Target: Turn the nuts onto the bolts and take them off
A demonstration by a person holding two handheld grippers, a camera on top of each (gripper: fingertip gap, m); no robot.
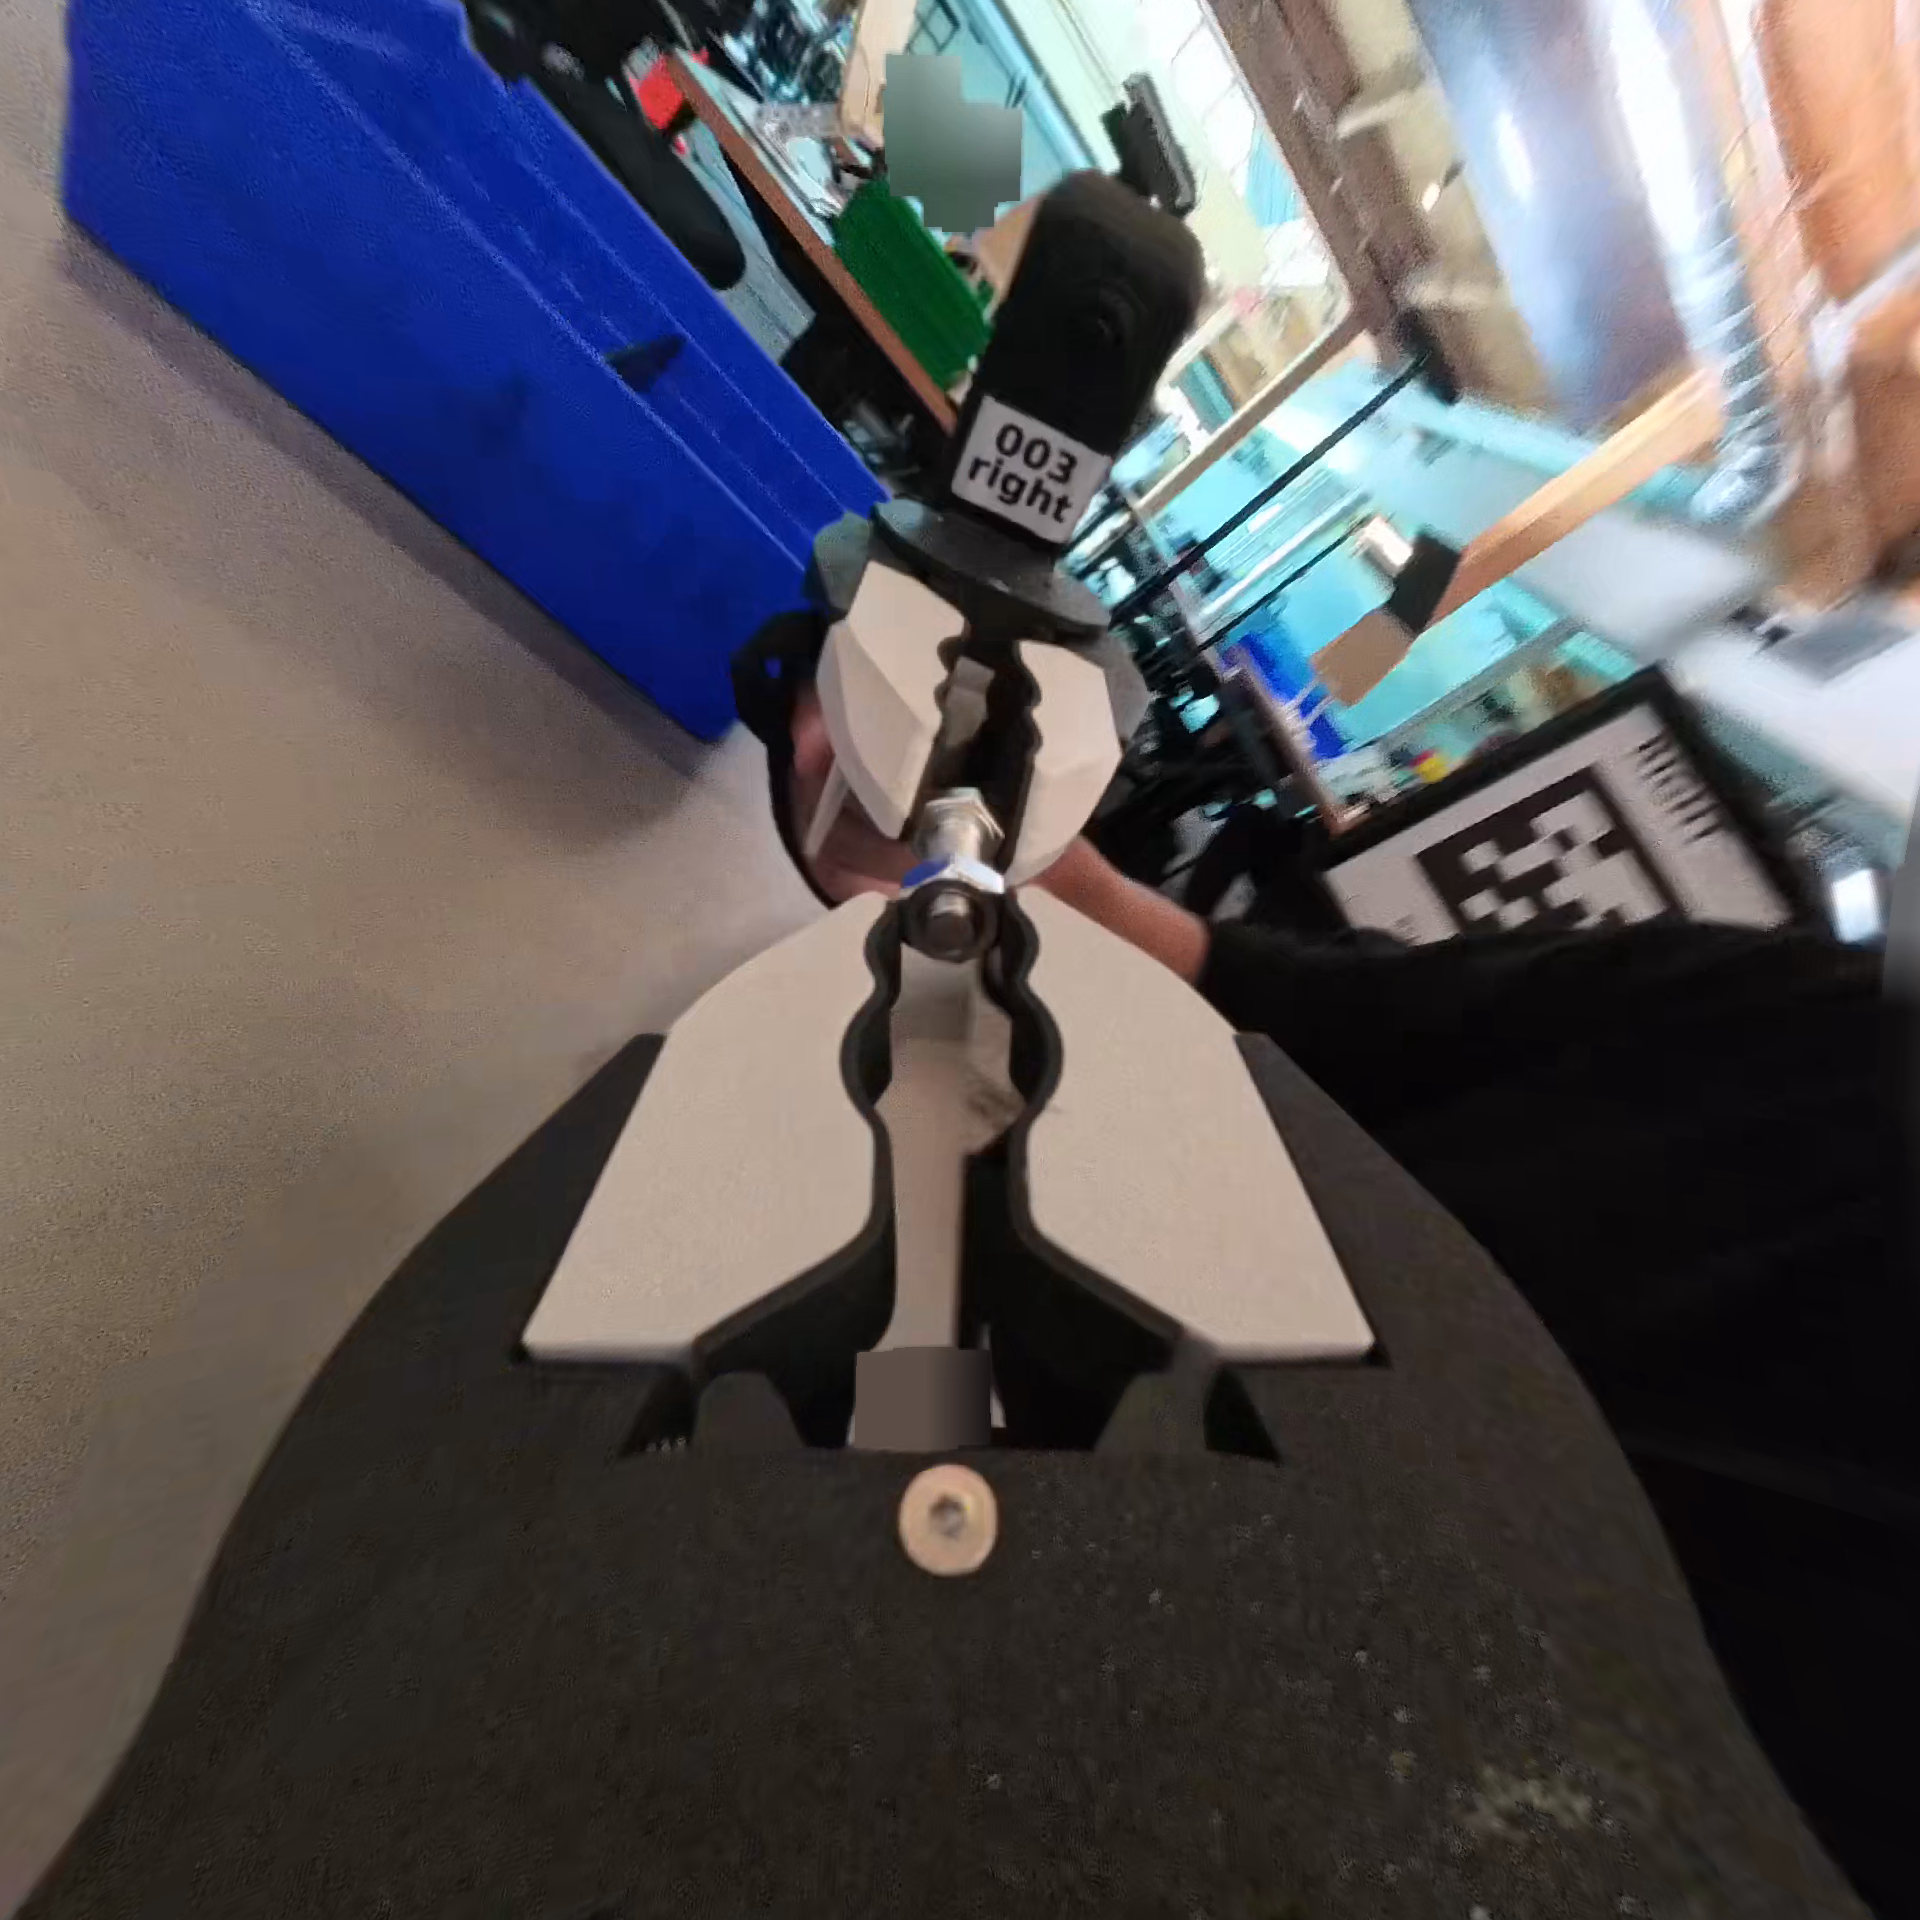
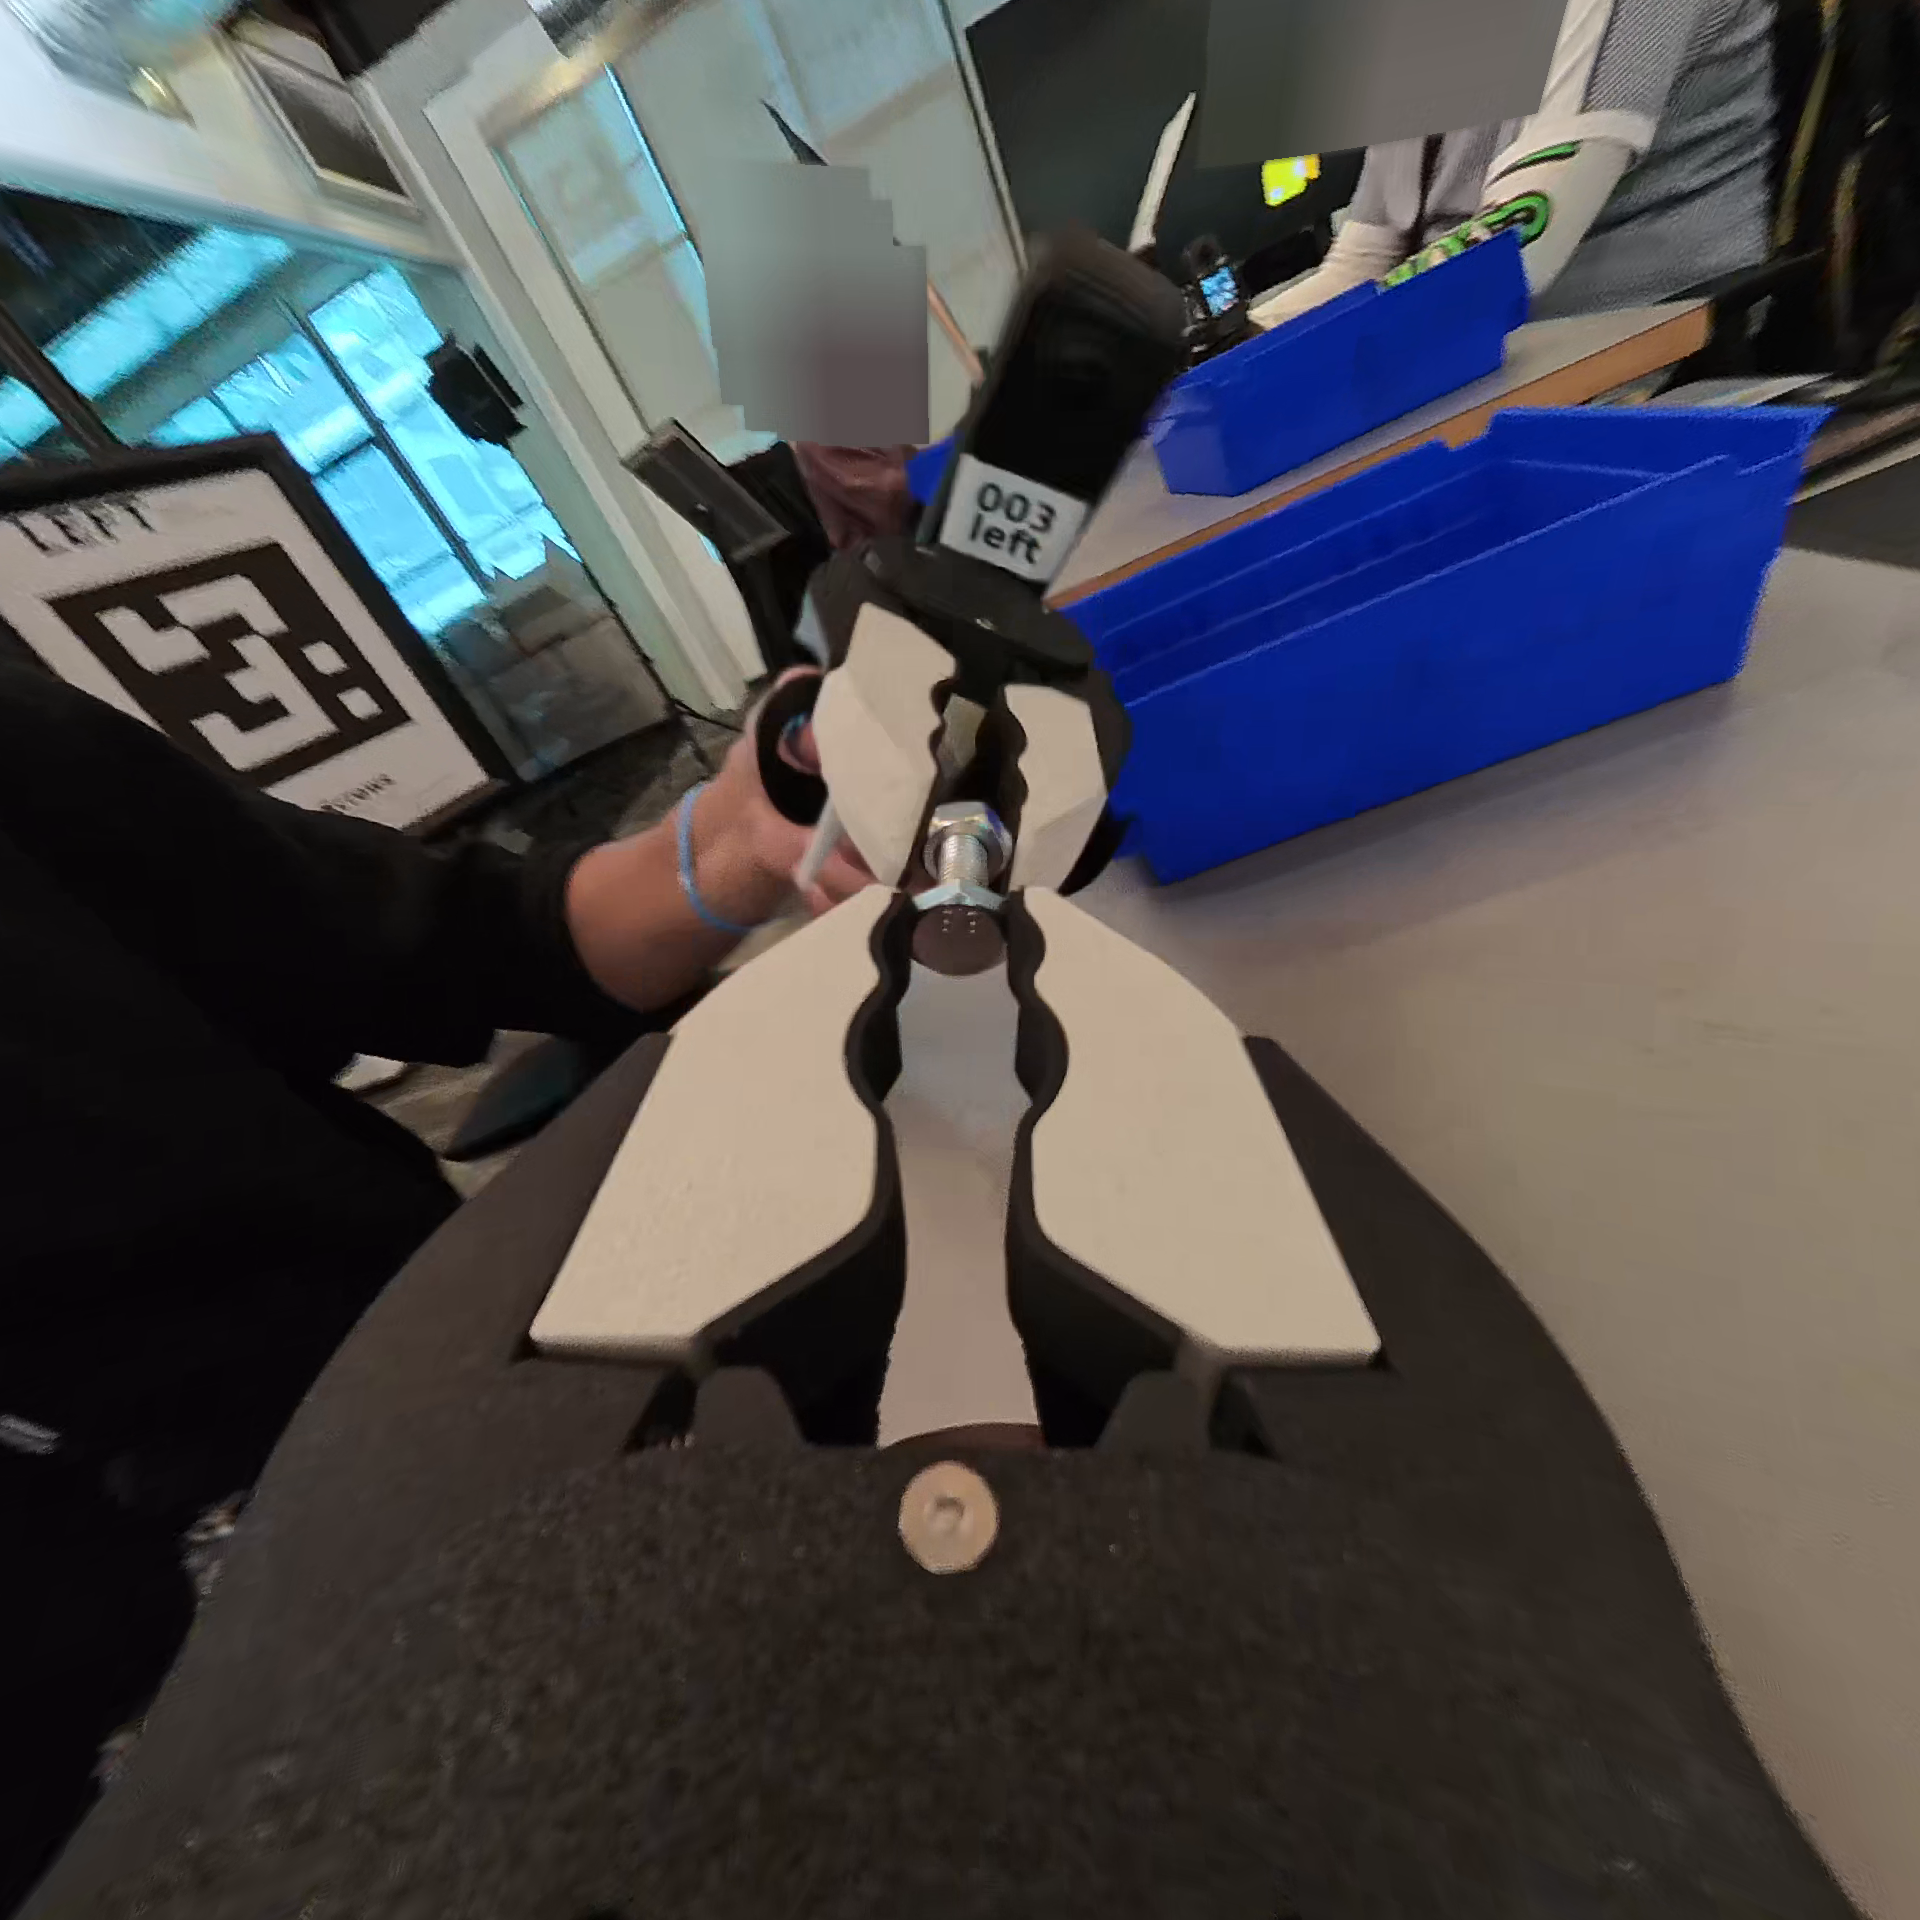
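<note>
Two claws, one bolt between them

Left claw (image 1: 951,920) pinches the nut (image 1: 954,876); right claw (image 2: 956,935) clamps the bolt (image 2: 961,854) head, facing each other beside the blue bin (image 2: 1455,623).

Blue bin (image 2: 1455,665) flanks facing grippers; bare table (image 2: 1507,1039) open on near side.

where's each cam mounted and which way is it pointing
Left wrist view: sits on the left gripper, looks along its fingers at the nut, the right gripper beyond and a blue bin; a hand shows.
Right wrist view: sits on the right gripper, facing back at the left one, gripping the bolt; a black sleeve shows.
Shared: bolt, nut, both grippers, bin.
</note>
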